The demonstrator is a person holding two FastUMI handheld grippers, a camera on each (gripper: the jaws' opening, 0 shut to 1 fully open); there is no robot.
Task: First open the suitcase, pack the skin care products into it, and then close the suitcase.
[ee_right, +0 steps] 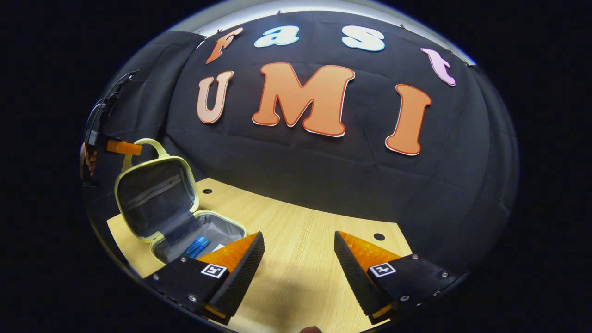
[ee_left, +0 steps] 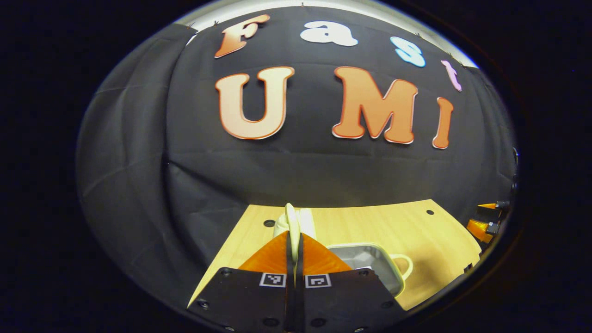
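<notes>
Small pale-yellow zip suitcase with grey lining (ee_right: 185, 217): lies open on the light wooden table (ee_right: 300, 273), base flat, lid (ee_right: 155, 199) raised upright toward the booth wall. A blue skin-care tube (ee_right: 196, 246) lies inside the base, long axis slanting toward the lid hinge.

Left gripper (ee_left: 294, 245): jaws together, clamped on the lid's pale-yellow edge (ee_left: 291, 224), holding it up; the open base sits just to its right in the left gripper view.

Right gripper (ee_right: 298, 259): jaws wide apart, empty, over bare table, with the suitcase to its left.

Judgement: packing looks done or nearly so; closing depends on the left gripper, the nearer one, swinging the lid down over the base.
</notes>
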